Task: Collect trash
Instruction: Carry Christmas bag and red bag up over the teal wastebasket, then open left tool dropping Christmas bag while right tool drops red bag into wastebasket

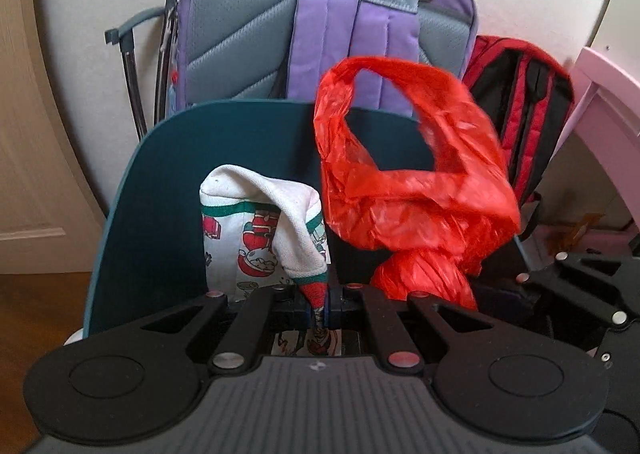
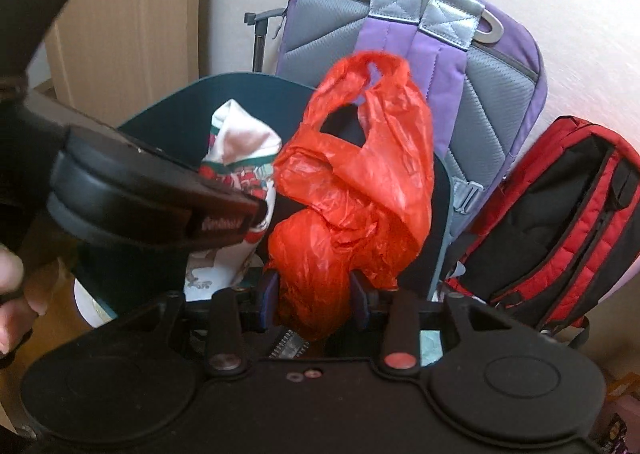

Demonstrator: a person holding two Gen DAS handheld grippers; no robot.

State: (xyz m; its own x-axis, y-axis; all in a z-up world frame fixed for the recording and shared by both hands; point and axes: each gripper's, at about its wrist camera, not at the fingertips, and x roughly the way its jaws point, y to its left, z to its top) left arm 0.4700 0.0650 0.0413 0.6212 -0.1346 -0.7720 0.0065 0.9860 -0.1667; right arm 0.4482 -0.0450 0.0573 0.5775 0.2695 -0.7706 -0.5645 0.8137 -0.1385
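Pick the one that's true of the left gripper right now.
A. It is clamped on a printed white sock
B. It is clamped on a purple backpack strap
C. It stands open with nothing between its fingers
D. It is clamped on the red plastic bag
A: in the left wrist view the left gripper pinches the sock's edge, while the red bag sits in the right gripper.

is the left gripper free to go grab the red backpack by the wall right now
Probably not: the left gripper is shut on the printed sock, and the red backpack sits off beyond the red plastic bag held in the right gripper.
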